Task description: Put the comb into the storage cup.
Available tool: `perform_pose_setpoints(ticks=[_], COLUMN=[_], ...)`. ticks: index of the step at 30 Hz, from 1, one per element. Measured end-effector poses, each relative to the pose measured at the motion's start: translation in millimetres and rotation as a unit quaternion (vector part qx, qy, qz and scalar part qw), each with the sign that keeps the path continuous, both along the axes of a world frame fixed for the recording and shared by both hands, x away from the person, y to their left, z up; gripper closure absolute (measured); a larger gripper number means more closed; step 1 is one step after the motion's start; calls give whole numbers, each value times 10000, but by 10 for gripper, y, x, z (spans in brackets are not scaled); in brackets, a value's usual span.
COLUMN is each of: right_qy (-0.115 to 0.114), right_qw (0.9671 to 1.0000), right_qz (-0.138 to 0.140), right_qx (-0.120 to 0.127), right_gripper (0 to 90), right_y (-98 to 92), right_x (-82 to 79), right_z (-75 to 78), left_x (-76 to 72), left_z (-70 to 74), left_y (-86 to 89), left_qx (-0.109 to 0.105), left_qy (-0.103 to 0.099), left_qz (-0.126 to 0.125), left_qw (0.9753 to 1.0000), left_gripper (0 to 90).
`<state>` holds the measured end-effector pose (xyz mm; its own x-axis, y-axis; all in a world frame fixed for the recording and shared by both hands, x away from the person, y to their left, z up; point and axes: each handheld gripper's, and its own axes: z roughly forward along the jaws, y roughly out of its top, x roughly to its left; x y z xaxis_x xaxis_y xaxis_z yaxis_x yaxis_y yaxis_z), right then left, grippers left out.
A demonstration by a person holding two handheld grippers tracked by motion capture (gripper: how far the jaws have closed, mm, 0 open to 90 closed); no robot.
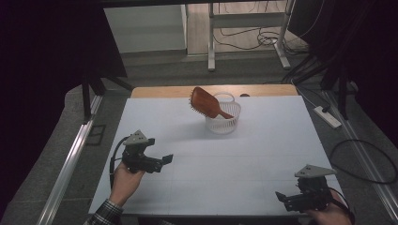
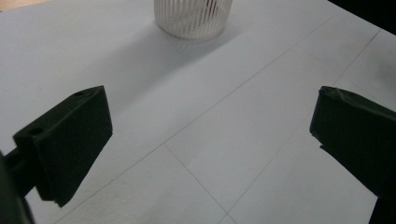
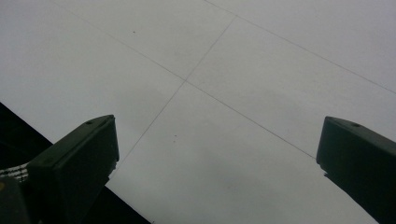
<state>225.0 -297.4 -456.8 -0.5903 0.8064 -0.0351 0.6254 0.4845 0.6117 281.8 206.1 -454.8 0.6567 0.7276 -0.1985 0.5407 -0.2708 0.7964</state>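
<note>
A brown wooden hairbrush leans head-up in a white ribbed basket at the far middle of the white table. My left gripper is held over the table's left side, well short of the basket, open with nothing between its jaws. The left gripper view looks past the two spread jaws to the basket at the top. My right gripper hovers at the near right corner, open and empty; its view shows bare table and the table's dark edge.
A wooden strip runs along the table's far edge. A power strip and cables lie on the floor to the right. Metal frame legs stand behind the table.
</note>
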Motion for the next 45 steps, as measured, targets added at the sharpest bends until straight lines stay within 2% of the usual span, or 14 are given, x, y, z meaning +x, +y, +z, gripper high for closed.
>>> perform_pose_setpoints(ticks=[11,15,33,45], right_qy=[3,-4,-9,-7], right_qw=[10000,10000,10000,10000], right_qz=[8,4,2,1], right_qx=[-19,-27,-29,-39], right_gripper=[0,0,0,0], right_y=[2,4,6,8], right_x=[0,0,-1,0], right_z=[1,0,0,-1], left_x=[-137,-177,-350,-480], left_z=[-20,-30,-55,-87], left_y=[103,146,247,342], left_qx=[-68,-175,14,3], left_qy=[32,75,50,72], left_qz=[93,127,251,372], left_qw=[9999,9997,9997,9993], left_gripper=[0,1,1,1])
